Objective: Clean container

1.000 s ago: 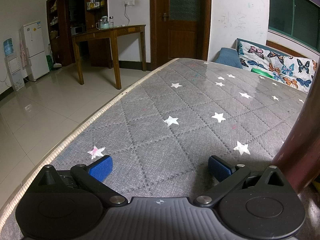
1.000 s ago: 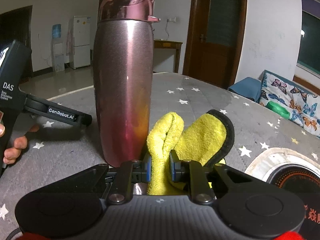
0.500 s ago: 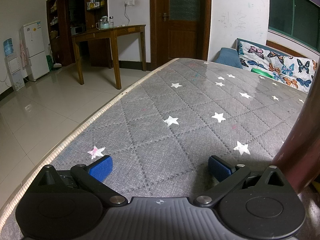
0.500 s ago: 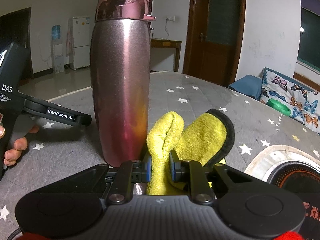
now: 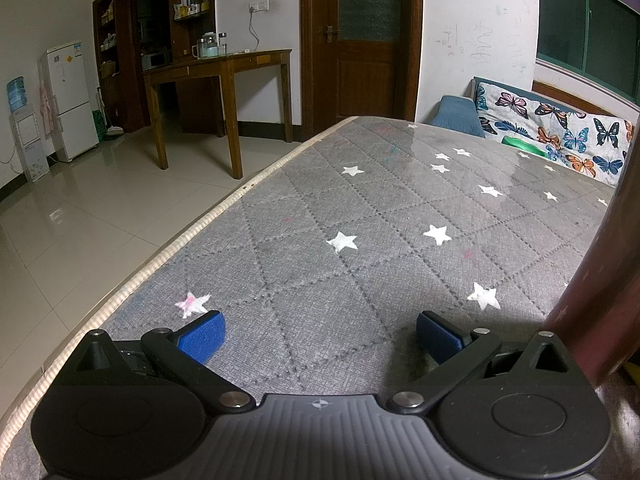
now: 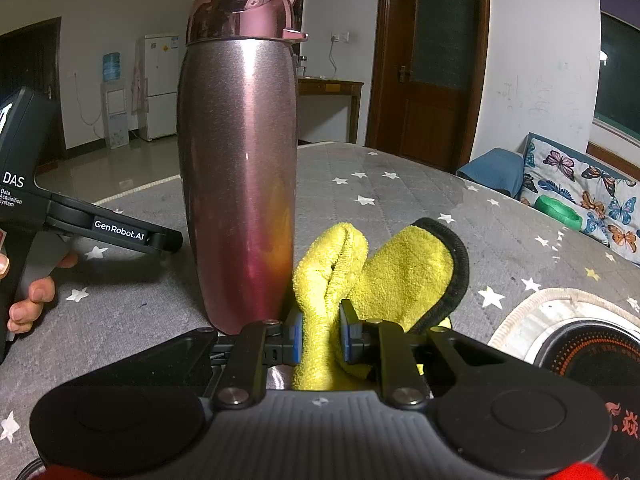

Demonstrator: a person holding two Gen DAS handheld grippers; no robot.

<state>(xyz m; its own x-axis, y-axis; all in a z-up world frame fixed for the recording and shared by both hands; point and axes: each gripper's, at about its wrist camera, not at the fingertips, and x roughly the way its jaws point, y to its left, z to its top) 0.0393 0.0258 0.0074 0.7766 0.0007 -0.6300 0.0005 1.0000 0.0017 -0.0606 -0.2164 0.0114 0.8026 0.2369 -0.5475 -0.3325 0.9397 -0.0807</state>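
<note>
- The room is large and tiled, with a wooden door (image 5: 368,40) at 12 o'clock in the left wrist view, a wooden side table (image 5: 218,76) at 11 o'clock and a white fridge (image 5: 70,96) at 10 o'clock.
- The work surface is a grey quilted mattress (image 5: 320,216) printed with white stars, and a butterfly-print cushion (image 5: 552,124) lies along its far edge at 2 o'clock.
- The pink metal bottle (image 6: 240,176), the container to clean, stands upright on the mattress at 12 o'clock in the right wrist view, lid on.
- The right gripper (image 6: 320,336) has its jaws clamped on a folded yellow cloth (image 6: 384,276), which sits just beside the bottle's base at about 1 o'clock.
- The left gripper (image 5: 320,332) hovers low with jaws wide apart and nothing between them; the bottle sits at its 3 o'clock.
- Judging by this, wiping looks barely begun: the bottle is not steadied, and most of its wall remains to be rubbed.
</note>
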